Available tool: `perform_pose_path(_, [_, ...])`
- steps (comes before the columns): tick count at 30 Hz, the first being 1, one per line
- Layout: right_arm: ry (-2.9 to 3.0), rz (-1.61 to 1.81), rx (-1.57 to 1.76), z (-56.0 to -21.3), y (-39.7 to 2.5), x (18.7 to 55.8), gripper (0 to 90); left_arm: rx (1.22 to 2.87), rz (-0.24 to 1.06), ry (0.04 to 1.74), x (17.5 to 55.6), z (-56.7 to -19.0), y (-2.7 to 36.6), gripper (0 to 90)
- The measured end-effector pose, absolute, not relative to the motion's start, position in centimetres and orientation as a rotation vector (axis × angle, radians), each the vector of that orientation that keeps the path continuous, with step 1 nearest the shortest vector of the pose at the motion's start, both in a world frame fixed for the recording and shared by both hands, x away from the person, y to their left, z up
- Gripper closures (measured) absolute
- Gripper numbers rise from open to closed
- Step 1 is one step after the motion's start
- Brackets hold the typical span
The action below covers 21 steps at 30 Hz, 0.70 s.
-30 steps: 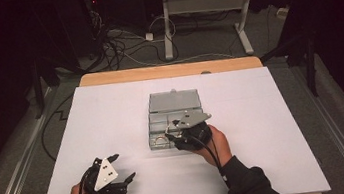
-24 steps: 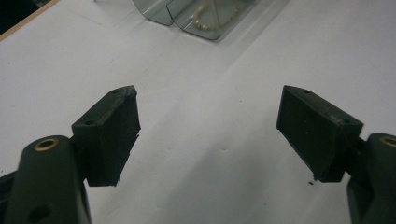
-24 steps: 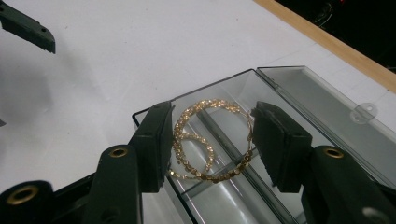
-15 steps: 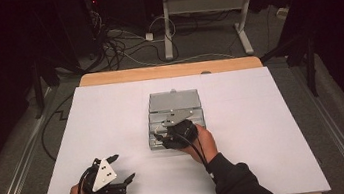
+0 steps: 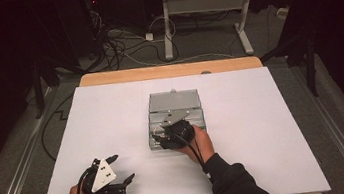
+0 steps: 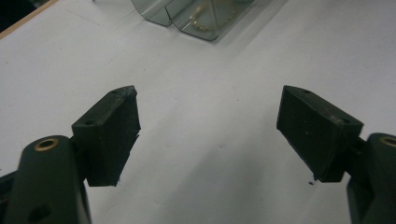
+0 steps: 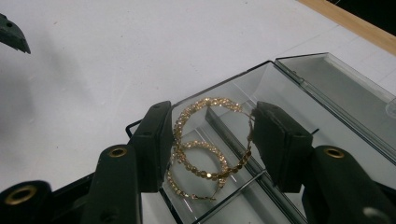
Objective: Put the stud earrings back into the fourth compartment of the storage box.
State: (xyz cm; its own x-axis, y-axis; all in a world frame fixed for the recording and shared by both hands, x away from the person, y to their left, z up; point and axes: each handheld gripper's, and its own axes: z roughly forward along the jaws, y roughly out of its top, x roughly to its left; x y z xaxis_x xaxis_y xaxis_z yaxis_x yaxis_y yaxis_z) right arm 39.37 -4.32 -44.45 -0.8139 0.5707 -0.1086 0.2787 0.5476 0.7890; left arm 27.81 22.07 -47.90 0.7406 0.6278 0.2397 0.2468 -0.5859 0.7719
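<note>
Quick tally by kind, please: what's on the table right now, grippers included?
Grippers: 2, left gripper and right gripper
Clear compartment boxes: 1, clear box, lid open
Gold hoop earrings: 2, hoop earrings inside the box
Total: 5

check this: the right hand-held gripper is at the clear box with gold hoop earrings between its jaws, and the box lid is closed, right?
Not quite. The lid is open, laid back flat behind the clear box, as the right gripper view shows. The rest holds: the right hand-held gripper has the gold hoop earrings between its jaws.
</note>
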Motion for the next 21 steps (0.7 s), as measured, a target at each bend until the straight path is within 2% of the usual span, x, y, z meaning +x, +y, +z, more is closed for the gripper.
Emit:
perform_pose_path(11, [2.438, 1.151, 0.717, -44.6, -4.4, 39.5, 46.1, 2.185, 0.642, 0.653, 27.8, -47.9, 22.1, 20.3])
perform_pose_path(21, [2.345, 1.216, 0.664, -43.2, -5.6, 38.3, 43.0, 2.188, 0.645, 0.662, 27.8, -47.9, 21.9, 20.7])
